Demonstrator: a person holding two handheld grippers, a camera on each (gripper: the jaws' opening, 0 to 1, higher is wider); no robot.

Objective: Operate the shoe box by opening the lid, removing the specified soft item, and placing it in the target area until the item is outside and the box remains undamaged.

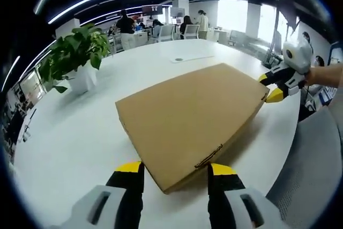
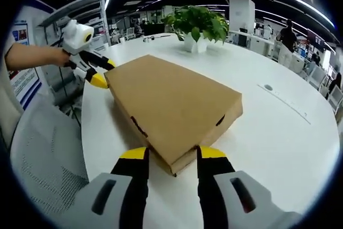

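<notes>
Glossy white table (image 1: 80, 132), flat cardboard box (image 1: 187, 116)

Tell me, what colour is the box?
Plain brown cardboard; the box shows best in the right gripper view.

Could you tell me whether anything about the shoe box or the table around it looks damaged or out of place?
Nothing stands out. The shoe box lies flat on the white table, lid closed, with no visible dents or tears. The left gripper and right gripper each straddle opposite corners, jaws open.
</notes>
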